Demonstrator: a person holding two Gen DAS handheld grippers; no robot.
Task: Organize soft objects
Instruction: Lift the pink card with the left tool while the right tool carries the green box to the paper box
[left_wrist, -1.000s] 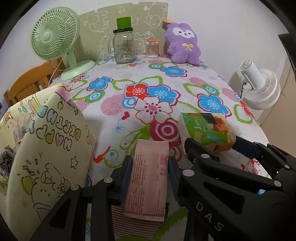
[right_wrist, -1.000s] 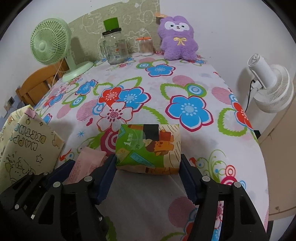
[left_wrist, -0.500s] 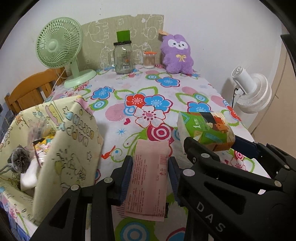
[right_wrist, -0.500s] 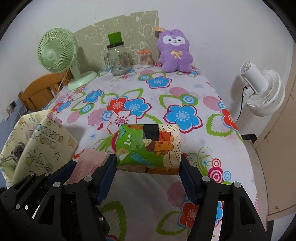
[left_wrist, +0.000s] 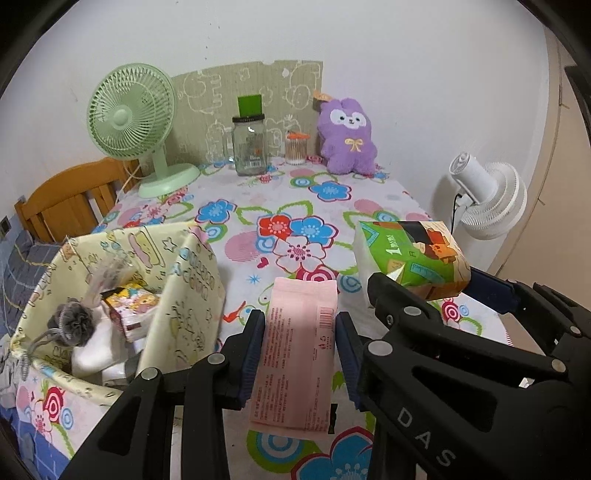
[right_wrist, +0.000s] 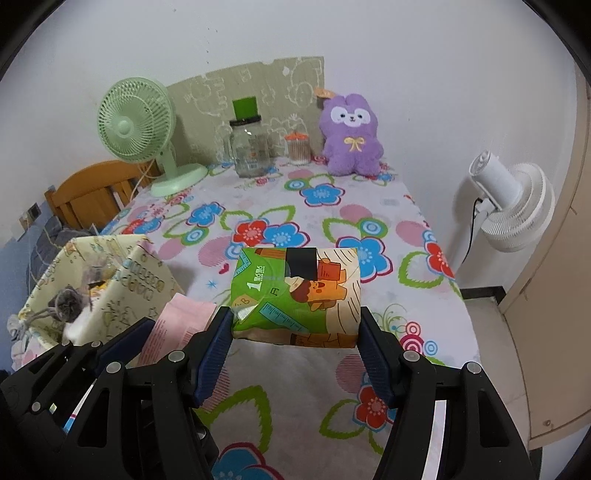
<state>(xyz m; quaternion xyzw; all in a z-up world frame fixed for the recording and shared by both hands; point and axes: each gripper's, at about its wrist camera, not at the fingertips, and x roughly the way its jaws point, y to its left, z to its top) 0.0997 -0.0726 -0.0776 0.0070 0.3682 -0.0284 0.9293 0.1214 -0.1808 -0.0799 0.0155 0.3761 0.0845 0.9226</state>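
1. At the left edge of the table (left_wrist: 369, 206), the yellow fabric basket (left_wrist: 192, 291) is sitting open, already holding a grey pom-pom and small packets.
2. The left gripper (left_wrist: 299, 343) is clamping a flat pink packet (left_wrist: 299, 354) above the floral cloth, just right of the basket.
3. The right gripper (right_wrist: 295, 347) is gripping a green and orange tissue pack (right_wrist: 295, 295), also in the air.
4. Judging by this, both items are being carried; next, each needs swinging left over the basket and releasing inside.

Looking like a home; floral tablecloth (right_wrist: 332, 221) carrying purple plush (right_wrist: 352, 136) w/ green desk fan (right_wrist: 136, 122) sitting left of it; wooden chair (right_wrist: 92, 192) standing beside.
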